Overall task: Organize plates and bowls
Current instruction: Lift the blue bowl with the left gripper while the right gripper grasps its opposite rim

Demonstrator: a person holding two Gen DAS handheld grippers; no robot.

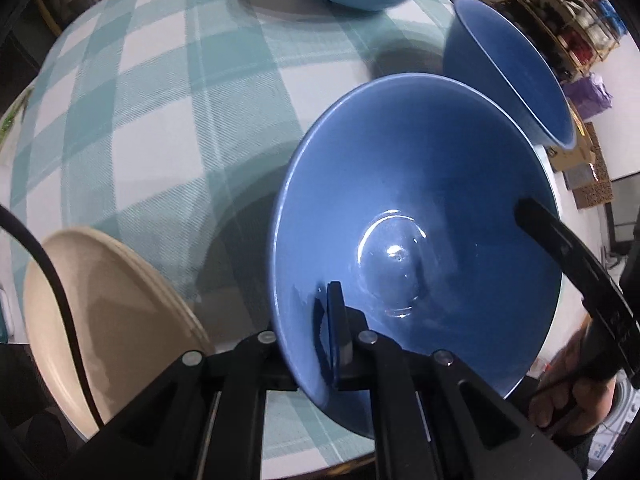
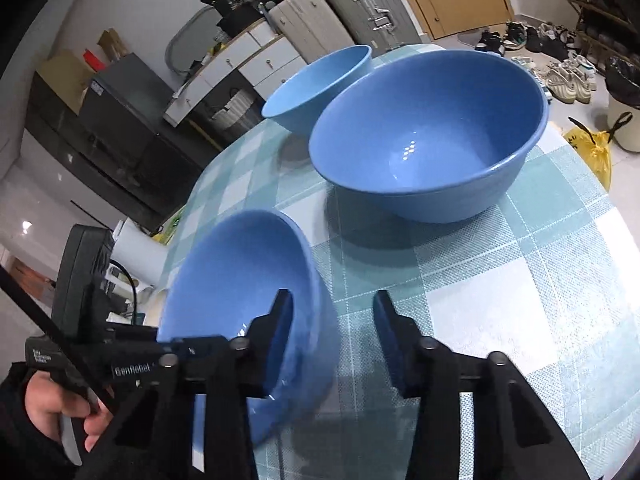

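My left gripper is shut on the near rim of a blue bowl, which hangs tilted above the checked tablecloth. One pad sits inside the bowl and the other is hidden behind its wall. My right gripper straddles the opposite rim of this same bowl: its left finger is inside and its right finger stands clear of the outer wall. A larger blue bowl and a light blue bowl rest on the table beyond. Stacked beige plates lie at the lower left.
The round table's edge curves close on the right. Beyond it are suitcases, white drawers, shoes on the floor and a yellow bag. A person's hand grips the left tool.
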